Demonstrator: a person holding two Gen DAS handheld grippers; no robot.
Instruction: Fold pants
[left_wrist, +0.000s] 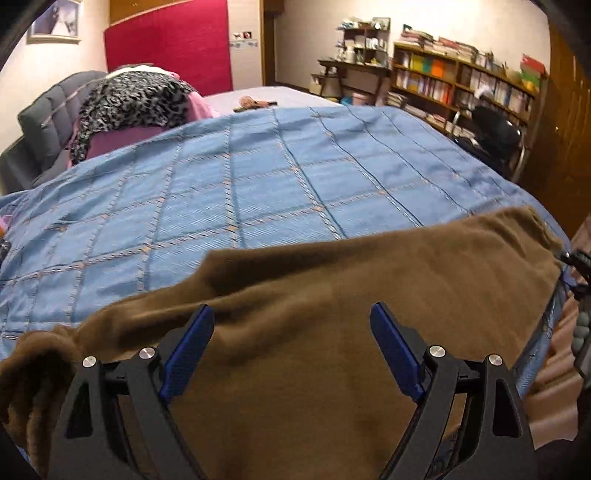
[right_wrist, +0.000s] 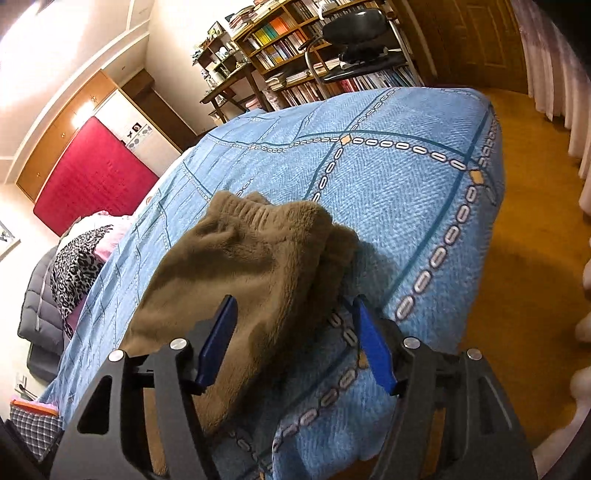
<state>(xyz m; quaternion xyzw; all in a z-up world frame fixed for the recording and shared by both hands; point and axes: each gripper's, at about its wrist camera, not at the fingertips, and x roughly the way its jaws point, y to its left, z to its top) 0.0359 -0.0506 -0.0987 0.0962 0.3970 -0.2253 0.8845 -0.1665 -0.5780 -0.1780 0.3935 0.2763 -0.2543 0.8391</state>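
Brown fleece pants (left_wrist: 332, 295) lie along near edge of blue quilted bed (left_wrist: 258, 177). Left gripper (left_wrist: 291, 350) and right gripper (right_wrist: 293, 339) gape wide, holding nothing. Risk: thick pile bunches, single-layer pinch, pants slide off edge.

Brown pants (left_wrist: 332, 295) flat on blue bedspread (left_wrist: 240, 192), left gripper (left_wrist: 291, 317) jaws apart above them.

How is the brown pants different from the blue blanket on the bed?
The brown pants look fuzzy and plain, while the blue bedspread has a woven look with crossing chain-patterned lines. The pants are bunched and small; the bedspread lies spread flat over the whole bed. Both are soft cloth, and the pants rest on the bedspread.
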